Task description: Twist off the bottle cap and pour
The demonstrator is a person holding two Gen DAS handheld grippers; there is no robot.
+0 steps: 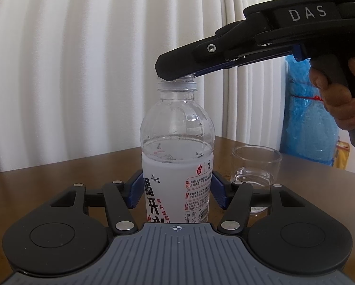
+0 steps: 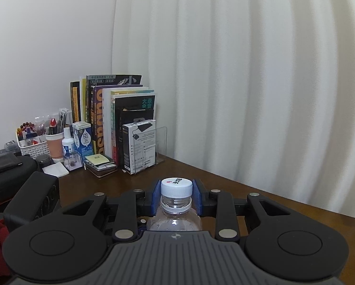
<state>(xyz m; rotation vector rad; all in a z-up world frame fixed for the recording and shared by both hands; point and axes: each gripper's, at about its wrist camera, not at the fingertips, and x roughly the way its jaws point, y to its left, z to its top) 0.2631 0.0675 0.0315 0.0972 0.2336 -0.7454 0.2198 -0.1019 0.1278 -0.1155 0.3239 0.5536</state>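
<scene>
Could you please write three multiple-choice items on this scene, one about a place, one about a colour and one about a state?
1. Where does the empty glass stand?
A. on the table, right of the bottle in the left wrist view
B. on the books
C. in the white basket

2. What colour is the bottle cap?
A. red
B. white
C. blue

3. What is the right gripper doing?
A. hanging open over the glass
B. lying on the table
C. shut on the bottle cap

Answers: 1 A, it sits on the wooden table beside the bottle; 2 B, the cap is white with a printed top; 3 C, its blue pads press both sides of the cap.
</scene>
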